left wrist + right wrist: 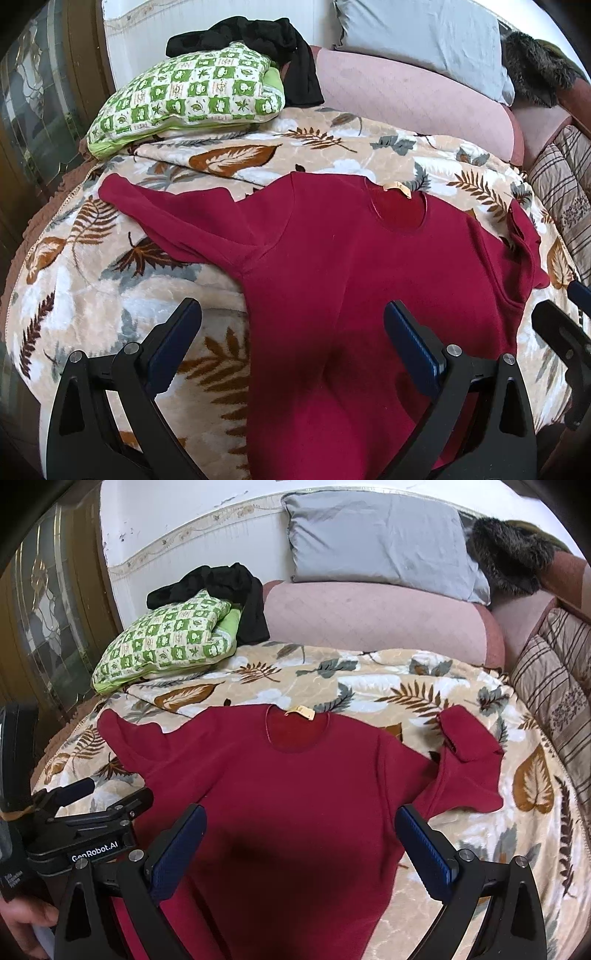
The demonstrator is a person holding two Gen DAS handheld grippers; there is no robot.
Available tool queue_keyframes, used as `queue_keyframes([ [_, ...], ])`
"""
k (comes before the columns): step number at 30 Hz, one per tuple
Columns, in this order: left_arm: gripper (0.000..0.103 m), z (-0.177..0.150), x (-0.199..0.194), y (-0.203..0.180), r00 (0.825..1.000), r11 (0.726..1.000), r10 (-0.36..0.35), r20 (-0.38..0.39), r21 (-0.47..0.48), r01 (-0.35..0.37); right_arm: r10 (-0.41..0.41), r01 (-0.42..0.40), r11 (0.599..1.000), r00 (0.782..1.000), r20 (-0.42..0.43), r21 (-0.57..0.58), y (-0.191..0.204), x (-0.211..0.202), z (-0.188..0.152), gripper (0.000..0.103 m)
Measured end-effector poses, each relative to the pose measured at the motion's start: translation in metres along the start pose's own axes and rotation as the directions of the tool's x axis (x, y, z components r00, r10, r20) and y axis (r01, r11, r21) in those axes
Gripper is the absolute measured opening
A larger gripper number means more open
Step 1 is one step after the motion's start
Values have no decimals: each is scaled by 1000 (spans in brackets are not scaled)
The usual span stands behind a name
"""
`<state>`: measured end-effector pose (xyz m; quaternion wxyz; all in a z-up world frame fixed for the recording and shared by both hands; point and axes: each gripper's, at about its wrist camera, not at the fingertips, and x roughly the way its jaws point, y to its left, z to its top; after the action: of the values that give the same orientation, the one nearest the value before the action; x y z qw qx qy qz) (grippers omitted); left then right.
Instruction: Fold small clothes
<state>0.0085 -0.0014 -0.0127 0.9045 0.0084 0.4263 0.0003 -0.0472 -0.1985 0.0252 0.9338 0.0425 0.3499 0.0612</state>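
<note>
Red shirt (332, 266) lies spread flat on leaf-print blanket (110, 295). Left gripper (291, 332) and right gripper (299, 834) hover above it, jaws apart, empty.

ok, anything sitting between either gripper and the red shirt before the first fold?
Nothing visible. The red shirt lies spread flat on the leaf-print blanket, with nothing lying on it. The left gripper and right gripper are both open right over its body. The green checked pillow and black garment sit well behind the collar.
</note>
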Motion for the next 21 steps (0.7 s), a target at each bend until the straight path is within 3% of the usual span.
queue_keyframes([
  [12, 99, -2, 9, 3, 1000, 1000, -11, -4, -24, 10, -2, 2, 1000, 997, -82, 8, 2, 15, -2, 101],
  [21, 99, -4, 13, 2, 1000, 1000, -14, -5, -25, 14, -4, 4, 1000, 996, -93, -4, 5, 23, -3, 101],
])
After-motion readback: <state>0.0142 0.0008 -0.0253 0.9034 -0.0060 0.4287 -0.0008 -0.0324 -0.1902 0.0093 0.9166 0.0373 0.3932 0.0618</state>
